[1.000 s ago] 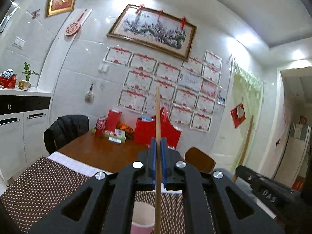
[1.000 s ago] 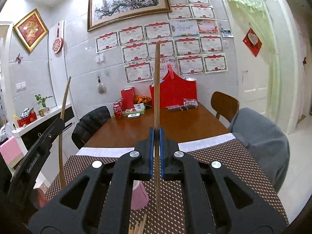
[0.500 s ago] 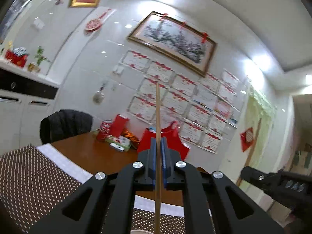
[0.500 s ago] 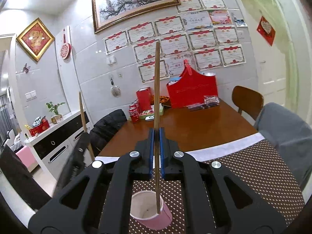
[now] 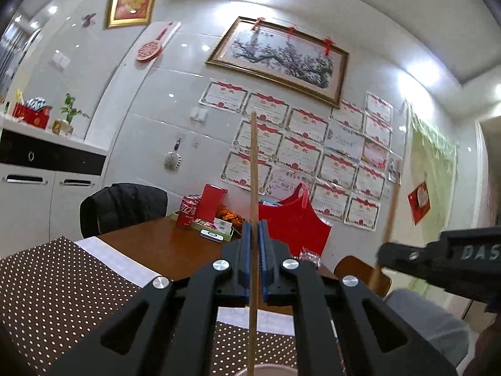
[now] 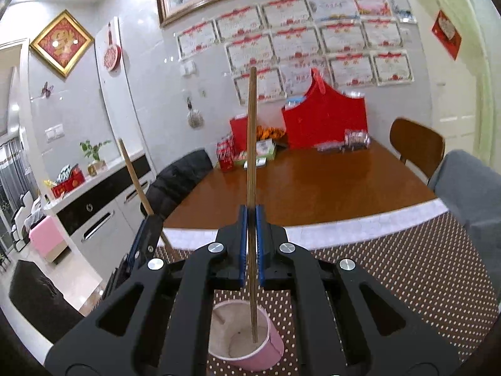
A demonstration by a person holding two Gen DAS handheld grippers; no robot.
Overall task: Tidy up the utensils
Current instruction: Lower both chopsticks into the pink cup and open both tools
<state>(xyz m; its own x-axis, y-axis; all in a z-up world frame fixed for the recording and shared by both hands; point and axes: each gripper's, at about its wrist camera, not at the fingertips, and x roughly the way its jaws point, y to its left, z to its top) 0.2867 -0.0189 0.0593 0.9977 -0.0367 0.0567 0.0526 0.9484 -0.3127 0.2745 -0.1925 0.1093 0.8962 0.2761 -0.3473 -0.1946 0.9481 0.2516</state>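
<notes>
You have two slim wooden chopsticks, each standing upright. The darker chopstick [image 6: 251,188] has its lower tip inside the pink cup [image 6: 247,341], an open paper cup on the dotted mat. The paler chopstick [image 5: 253,206] hangs above the cup's rim.

The left gripper [image 5: 254,235] is showing a matte black frame with triangular cut-outs in its two broad arms; four round silver screws are sitting across the linkage; blue ribbed pads [image 5: 247,250] are lining the inner faces of the fingers; the right gripper [image 6: 251,219] is wearing the same black body, silver screws and blue pads; pale lettering reading "DAS" is running along its side.
</notes>
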